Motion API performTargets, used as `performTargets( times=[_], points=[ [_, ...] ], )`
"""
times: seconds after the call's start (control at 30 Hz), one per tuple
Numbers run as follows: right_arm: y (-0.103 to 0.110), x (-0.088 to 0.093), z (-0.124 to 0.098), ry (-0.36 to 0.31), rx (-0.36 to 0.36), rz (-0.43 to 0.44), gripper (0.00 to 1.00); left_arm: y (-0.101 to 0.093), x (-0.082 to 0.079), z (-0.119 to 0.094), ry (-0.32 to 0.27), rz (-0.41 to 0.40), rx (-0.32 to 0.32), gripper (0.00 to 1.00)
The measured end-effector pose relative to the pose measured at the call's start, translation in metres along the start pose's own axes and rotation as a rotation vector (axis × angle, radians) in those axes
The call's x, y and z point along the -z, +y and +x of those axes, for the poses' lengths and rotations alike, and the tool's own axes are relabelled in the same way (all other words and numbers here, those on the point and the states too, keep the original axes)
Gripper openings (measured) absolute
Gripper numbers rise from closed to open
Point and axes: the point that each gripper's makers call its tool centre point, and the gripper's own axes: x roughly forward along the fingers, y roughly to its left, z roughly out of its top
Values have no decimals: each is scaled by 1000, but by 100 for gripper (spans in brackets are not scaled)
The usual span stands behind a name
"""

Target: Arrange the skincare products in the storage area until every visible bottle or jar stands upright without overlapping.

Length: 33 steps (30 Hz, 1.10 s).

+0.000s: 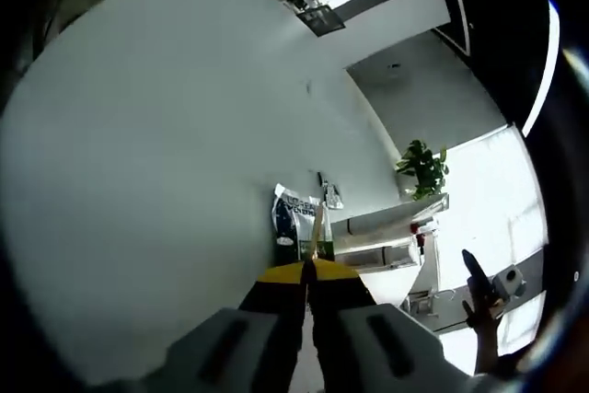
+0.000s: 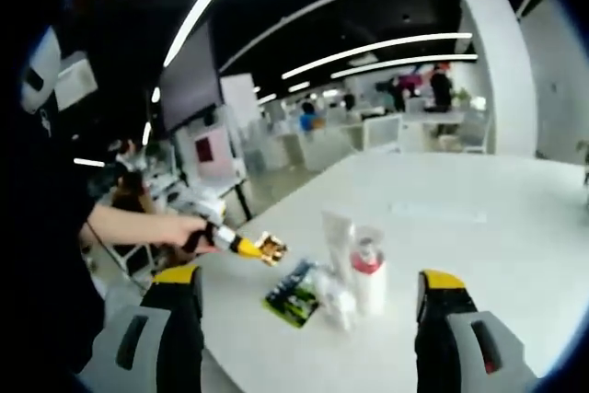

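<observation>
So the skincare stuff sits in a little cluster near the front edge of a big white table [image 2: 479, 227]. In the right gripper view there's a white bottle [image 2: 371, 284] with a red band just under its cap, standing upright. Right behind it is a pale, see-through tube [image 2: 337, 230], also standing on end, and the two look like they touch or nearly do. To the left of the bottle a dark sachet [image 2: 292, 294] with green and white print lies flat on the tabletop, and something small and clear sits between it and the bottle, too blurry to say what it is.

The right gripper [image 2: 311, 294] has its black, yellow-tipped jaws spread wide, one on each side of the cluster, holding nothing. It's hanging short of the products, not touching any.

Further left in that view, a hand [image 2: 189, 232] reaches in holding the left gripper [image 2: 270, 248] just over the table edge, close to the sachet.

In the left gripper view that same gripper [image 1: 307, 271] has its yellow-tipped jaws pressed together with barely a sliver between them, and I can't make out anything pinched there. Past the tips you can see the dark sachet [image 1: 296, 220] with pale lettering, and the tube [image 1: 331, 194] beside it. A potted plant [image 1: 423, 168] stands way off in the room.
</observation>
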Motion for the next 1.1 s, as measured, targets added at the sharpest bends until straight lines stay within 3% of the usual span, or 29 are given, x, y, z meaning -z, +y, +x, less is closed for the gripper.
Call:
performTargets(
  times=[0.37, 0.63, 0.97, 1.1],
  points=[
    [0, 6, 7, 21, -6, 7, 98, 24, -4, 17, 24, -29, -52, 6],
    [-5, 6, 7, 27, 5, 17, 97, 30, -3, 28, 31, -56, -84, 6],
    [-4, 9, 10, 36, 1, 16, 97, 39, -6, 34, 62, -48, -112, 6],
    [-5, 10, 10, 37, 2, 20, 97, 43, -8, 34, 69, -7, -146, 7]
  ],
)
